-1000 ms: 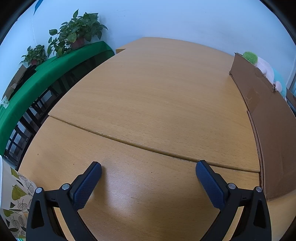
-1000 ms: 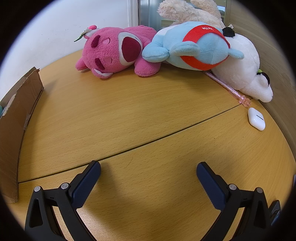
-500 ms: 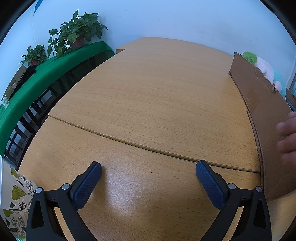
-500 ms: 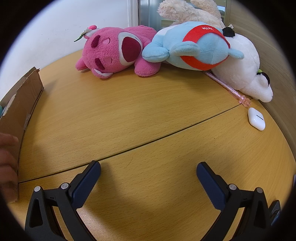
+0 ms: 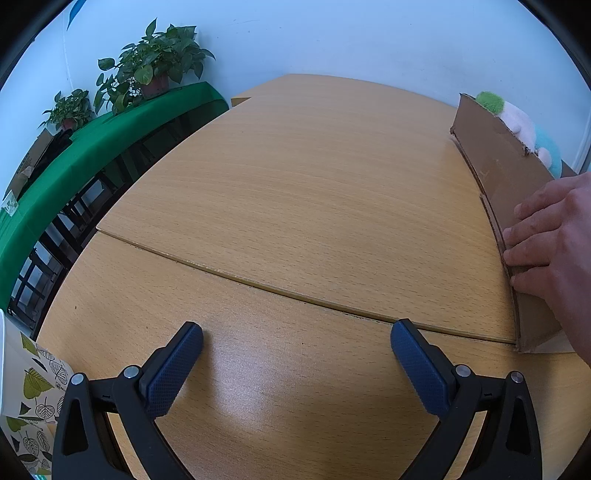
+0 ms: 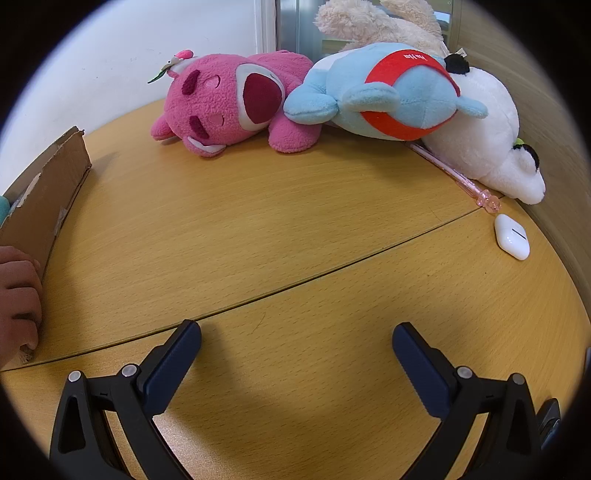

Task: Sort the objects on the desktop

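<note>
Both tongs, left (image 5: 295, 343) and right (image 6: 295, 343), gape empty. Beside your cardboard box (image 5: 498, 177), a bare hand (image 5: 554, 240) rests; pink plush (image 6: 229, 103) and earbud case (image 6: 511, 236) still wait.

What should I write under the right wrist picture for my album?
Open right claw faces pink, blue and white plush toys on the desk.

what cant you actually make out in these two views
- Inside of the cardboard box: left wrist view shows only its outer wall; a green and white plush peeks over the rim.
- The box's near corner: covered by a bare hand.
- Pink pen: right wrist view, far end hidden under the white plush.
- Beige plush: mostly behind the blue plush.
- Leaf-patterned item: cut by the left edge.
</note>
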Available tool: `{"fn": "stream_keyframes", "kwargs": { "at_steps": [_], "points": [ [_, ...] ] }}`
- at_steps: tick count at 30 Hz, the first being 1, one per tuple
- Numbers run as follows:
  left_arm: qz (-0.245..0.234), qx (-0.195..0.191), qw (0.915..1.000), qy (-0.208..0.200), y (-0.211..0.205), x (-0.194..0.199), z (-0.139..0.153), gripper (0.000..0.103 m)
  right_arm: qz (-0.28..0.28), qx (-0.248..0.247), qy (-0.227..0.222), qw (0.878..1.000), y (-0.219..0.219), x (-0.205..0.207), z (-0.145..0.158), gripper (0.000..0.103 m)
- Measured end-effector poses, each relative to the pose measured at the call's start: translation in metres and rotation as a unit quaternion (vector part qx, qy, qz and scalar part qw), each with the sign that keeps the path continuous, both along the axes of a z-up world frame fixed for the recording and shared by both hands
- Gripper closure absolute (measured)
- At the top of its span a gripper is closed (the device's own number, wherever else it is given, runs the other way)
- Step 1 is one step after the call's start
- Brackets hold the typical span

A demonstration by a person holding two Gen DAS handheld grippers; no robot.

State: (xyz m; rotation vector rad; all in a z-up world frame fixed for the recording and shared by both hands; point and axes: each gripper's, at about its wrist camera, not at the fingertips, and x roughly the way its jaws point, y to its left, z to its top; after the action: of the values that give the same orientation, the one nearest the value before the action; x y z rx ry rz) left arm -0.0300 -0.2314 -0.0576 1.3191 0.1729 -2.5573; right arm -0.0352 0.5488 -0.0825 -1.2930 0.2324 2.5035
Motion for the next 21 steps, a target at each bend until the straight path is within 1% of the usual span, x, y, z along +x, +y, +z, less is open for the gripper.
{"fn": "stream_keyframes", "kwargs": {
  "at_steps": [21],
  "points": [
    [0.002, 0.001, 1.0, 0.0, 0.0002, 0.0012, 0.001, 0.0, 0.003, 0.0, 0.0, 1.0, 0.0002, -0.0002, 0.0009, 0.0]
  ]
}}
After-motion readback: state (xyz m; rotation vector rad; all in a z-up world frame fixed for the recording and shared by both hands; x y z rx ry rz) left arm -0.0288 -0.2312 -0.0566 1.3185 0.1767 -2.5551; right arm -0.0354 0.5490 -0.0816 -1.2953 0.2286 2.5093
